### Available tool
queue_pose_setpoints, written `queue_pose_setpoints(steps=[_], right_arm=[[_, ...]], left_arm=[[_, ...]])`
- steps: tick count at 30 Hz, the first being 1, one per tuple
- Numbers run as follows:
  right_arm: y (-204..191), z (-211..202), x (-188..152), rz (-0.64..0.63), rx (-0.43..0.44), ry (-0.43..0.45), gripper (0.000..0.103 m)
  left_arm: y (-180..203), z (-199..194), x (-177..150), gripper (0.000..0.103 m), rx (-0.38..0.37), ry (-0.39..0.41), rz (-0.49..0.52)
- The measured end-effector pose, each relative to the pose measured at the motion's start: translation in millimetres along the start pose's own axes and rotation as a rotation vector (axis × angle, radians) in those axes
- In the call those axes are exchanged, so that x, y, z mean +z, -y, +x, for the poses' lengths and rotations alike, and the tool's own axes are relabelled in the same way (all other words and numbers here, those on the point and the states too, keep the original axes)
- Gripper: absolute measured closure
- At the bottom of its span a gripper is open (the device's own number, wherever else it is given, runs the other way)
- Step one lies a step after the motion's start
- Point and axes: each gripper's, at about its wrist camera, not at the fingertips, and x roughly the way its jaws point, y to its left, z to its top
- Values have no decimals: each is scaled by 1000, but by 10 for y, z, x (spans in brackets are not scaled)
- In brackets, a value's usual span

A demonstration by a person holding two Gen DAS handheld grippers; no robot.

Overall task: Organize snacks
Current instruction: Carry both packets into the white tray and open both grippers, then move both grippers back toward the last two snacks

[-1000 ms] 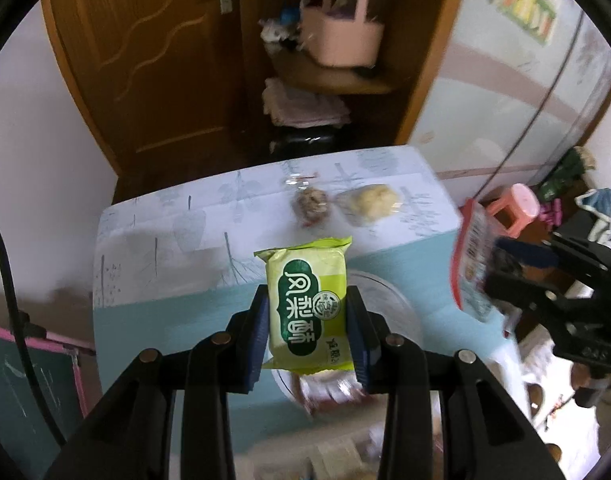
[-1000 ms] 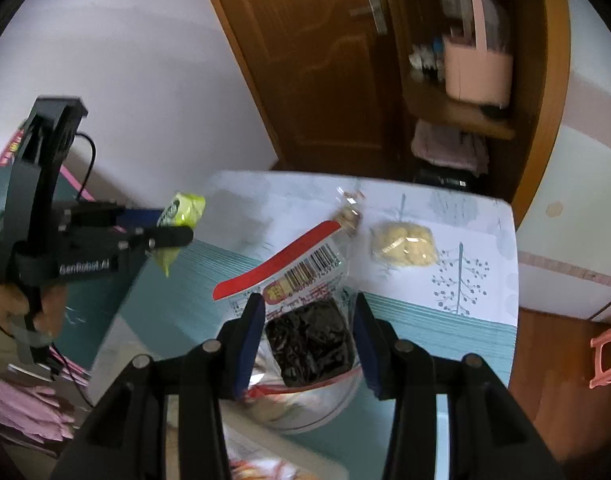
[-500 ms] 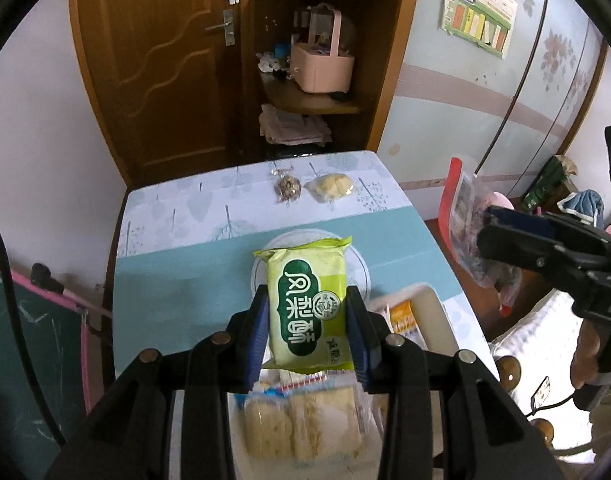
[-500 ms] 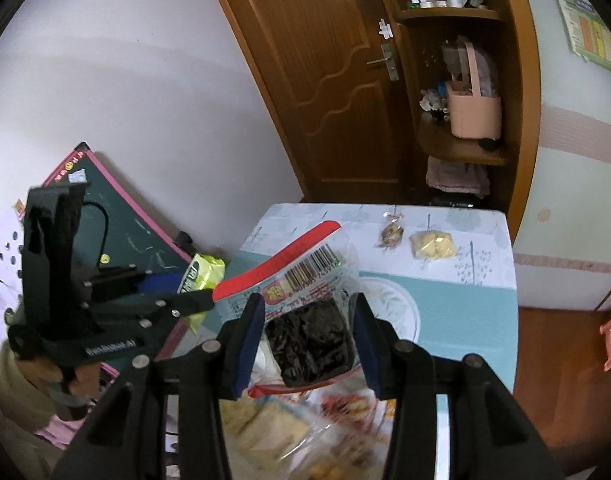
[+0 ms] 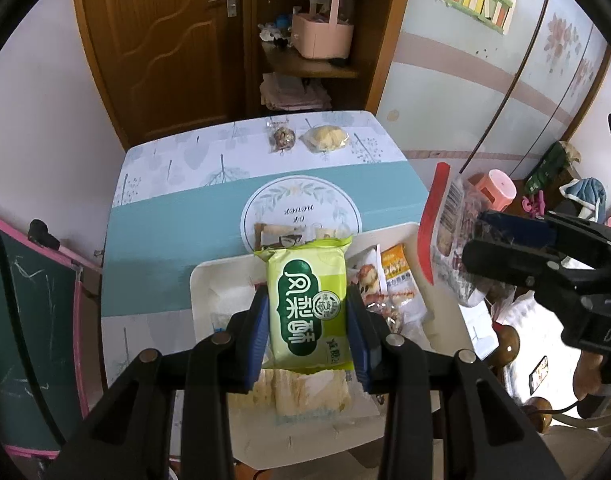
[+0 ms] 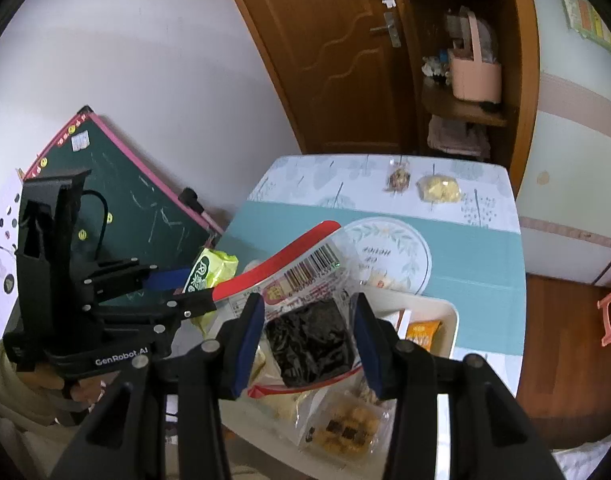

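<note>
L tongs (image 5: pixel 308 322) clamped on a green-yellow snack pack (image 5: pixel 307 306), blue pads pressing both long sides, pack held upright w/ printing upside down in the L wrist view, hanging above the white tray (image 5: pixel 203 280). R tongs (image 6: pixel 308 336) gripping a clear pouch w/ red edge (image 6: pixel 305 300); dark block of contents sits btwn the pads, barcode end sticking up and away, also over the tray. Tray sits at the near end of the table (image 5: pixel 157 232), teal cloth w/ a pale leaf-print strip at the far end. Tray already has several packs: an orange sachet (image 5: pixel 395 270), a pale cracker-type pack (image 5: pixel 305 390) under the L tongs, a clear pack of small yellow-brown pieces (image 6: pixel 345 426) under the R tongs. Far end of table: two small wrapped items side by side, one brownish (image 5: pixel 282 138), one pale yellow (image 5: pixel 325 139), well apart from the tray. Green chalkboard w/ pink frame (image 6: pixel 117 208) leans by the wall left of the table.
</note>
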Motion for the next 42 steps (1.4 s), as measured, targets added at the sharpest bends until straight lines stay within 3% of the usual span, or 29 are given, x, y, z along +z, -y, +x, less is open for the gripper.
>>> queue_pose_setpoints(steps=[16,17,19,21,23,42], right_arm=[[-127,98,-113,-23,-68,-55,57],[-135,101,-116,-23,-71,-56,57],[-147,115,-117,-23,-76,-62,57],[-147,134,-121,-17,-83,-69,57],[-141,147,-125,-11,-85,-75,57],[-136,170,-128,-3,-90,-80,55]], left_arm=[[59,117,-105,67,7,-65,-18],[64,117,-109,64,8,-65,-18],[71,106,-110,47,10,-61,-22],[80,90,-117,23,28,-46,-26],[76,72,-113,19,33,-37,-28],[66,85,-126,18,35,-44,-31]])
